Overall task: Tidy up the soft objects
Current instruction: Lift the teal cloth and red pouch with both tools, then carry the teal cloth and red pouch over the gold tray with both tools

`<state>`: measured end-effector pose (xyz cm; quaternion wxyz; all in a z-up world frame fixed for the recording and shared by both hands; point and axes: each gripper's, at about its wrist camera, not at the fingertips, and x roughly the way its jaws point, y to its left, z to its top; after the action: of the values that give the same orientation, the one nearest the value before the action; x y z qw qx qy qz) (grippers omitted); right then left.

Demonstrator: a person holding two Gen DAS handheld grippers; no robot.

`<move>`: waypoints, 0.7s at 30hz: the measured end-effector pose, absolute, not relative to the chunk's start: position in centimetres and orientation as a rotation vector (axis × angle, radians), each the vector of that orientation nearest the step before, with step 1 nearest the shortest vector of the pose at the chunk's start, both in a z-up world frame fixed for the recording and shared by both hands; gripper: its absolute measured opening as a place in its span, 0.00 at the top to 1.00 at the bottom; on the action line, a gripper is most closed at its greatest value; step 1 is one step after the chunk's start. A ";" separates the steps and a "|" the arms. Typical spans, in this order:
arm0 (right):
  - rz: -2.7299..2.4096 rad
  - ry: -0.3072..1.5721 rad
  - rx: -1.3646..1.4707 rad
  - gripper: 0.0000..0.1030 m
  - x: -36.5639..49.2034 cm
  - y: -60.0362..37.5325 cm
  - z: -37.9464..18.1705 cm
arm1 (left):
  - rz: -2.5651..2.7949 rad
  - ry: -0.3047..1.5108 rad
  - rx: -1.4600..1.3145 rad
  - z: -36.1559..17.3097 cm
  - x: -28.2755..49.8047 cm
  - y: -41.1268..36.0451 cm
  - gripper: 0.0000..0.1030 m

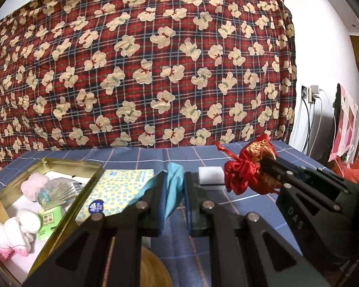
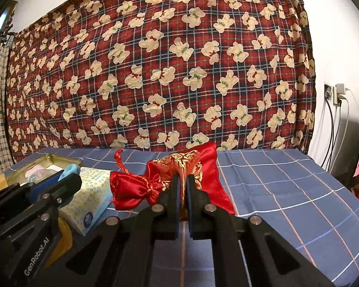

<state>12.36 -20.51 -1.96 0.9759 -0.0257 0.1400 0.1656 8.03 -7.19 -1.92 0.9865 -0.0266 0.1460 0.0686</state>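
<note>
- My left gripper (image 1: 174, 186) is clamped on a light blue cloth (image 1: 173, 184); the fabric is pinched between the pads and hangs in a loose fold, clear of the table. I judge it is held up so it can be carried over to the tin without dragging.
- My right gripper (image 2: 183, 186) is closed on a red and gold drawstring pouch (image 2: 179, 177). The jaws grip its brocade middle; the cinched neck and red cord flop to the left and the satin bottom drapes to the right. It appears lifted off the cloth, though I cannot confirm full clearance.
- An open gold-coloured tin (image 1: 67, 215) sits at the left of the table. It already holds pink and white rolled soft items (image 1: 19, 227), a clear packet (image 1: 57, 191) and a small green packet (image 1: 47, 222). I judge this to be the collecting place.
- A pack of tissues (image 1: 117, 191), blue-dotted, lies flat just beside the tin's right wall, not yet stowed.
- A white sponge block (image 1: 209, 175) rests on the table beyond my left gripper, near the pouch.
- A round yellow-brown object shows beneath the left gripper; I cannot identify it.
- Surface: a blue checked tablecloth (image 2: 287, 186), lying flat.
- Room: a red tartan teddy-bear blanket (image 2: 167, 71) hangs behind the table; a white wall with a socket, plugs and cables (image 2: 332, 95) stands to the right.
</note>
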 end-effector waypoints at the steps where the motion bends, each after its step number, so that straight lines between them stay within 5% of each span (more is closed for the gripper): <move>1: 0.334 0.281 -0.052 0.94 12.3 -20.4 -1.9 | 0.140 0.293 -0.056 -1.9 8.0 -7.1 0.89; 21: 0.345 0.270 -0.051 0.94 12.1 -18.9 -1.8 | 0.148 0.284 -0.065 -1.8 7.5 -6.6 0.89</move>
<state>12.06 -18.86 -1.82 0.9758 -0.0253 0.1339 0.1709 7.54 -6.56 -1.80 0.9867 -0.0322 0.1415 0.0737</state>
